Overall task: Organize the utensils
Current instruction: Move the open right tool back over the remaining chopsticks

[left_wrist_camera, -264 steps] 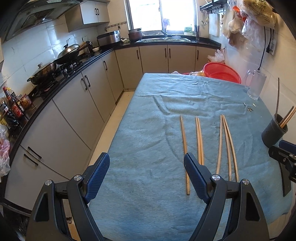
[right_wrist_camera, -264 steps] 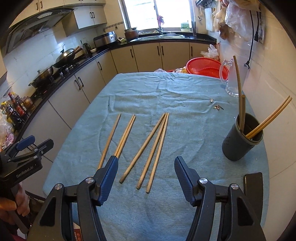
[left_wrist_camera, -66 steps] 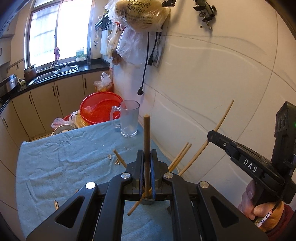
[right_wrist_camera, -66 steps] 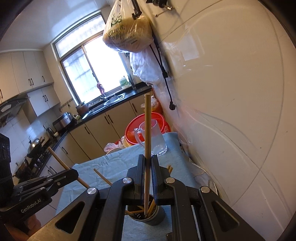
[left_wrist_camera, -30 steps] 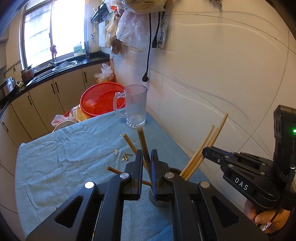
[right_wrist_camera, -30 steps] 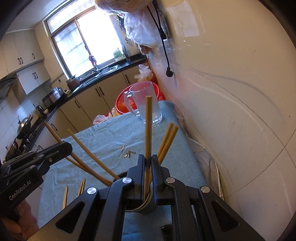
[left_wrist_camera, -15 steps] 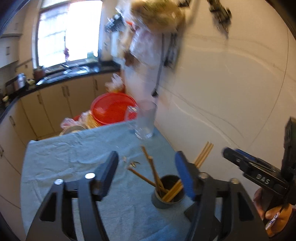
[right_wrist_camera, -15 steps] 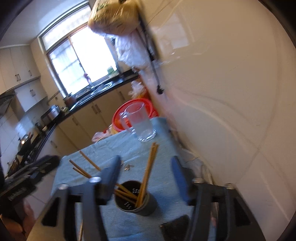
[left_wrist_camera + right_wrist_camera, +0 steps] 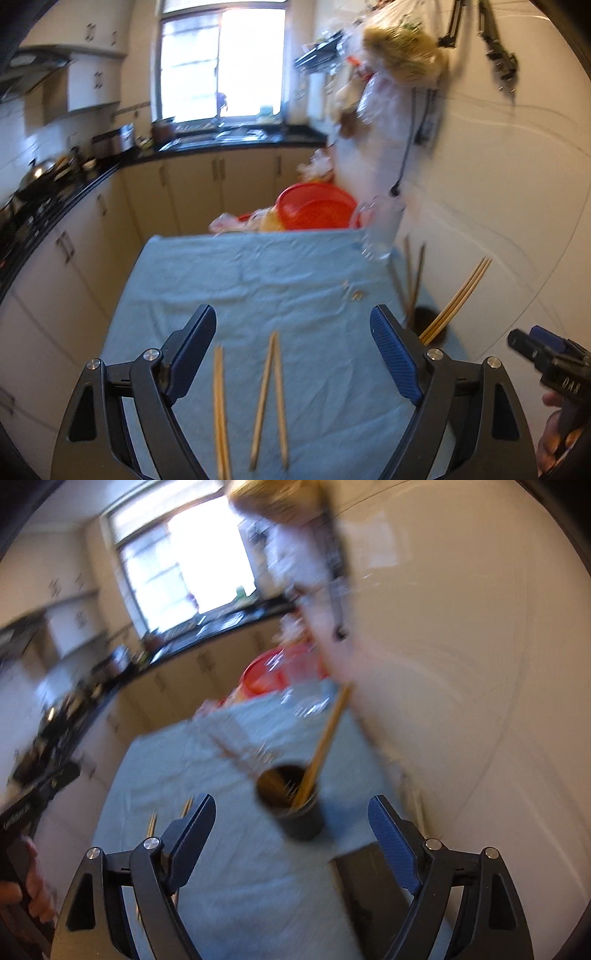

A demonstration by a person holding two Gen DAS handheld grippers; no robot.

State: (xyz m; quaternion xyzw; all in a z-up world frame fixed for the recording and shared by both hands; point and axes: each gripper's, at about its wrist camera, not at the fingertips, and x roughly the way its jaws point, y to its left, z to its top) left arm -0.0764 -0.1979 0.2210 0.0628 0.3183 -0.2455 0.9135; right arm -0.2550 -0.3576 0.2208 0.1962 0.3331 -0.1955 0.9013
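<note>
On the cloth-covered worktop (image 9: 258,280), loose chopsticks (image 9: 271,398) are seen lying in the near part, between the fingers of the left hand-held gripper (image 9: 293,354). A holder cup (image 9: 295,808) with chopsticks standing in it is placed at the right edge, near the wall. Behind it a glass mug (image 9: 380,232) is set at the far right corner, with a basin (image 9: 314,212) beyond the far edge.
</note>
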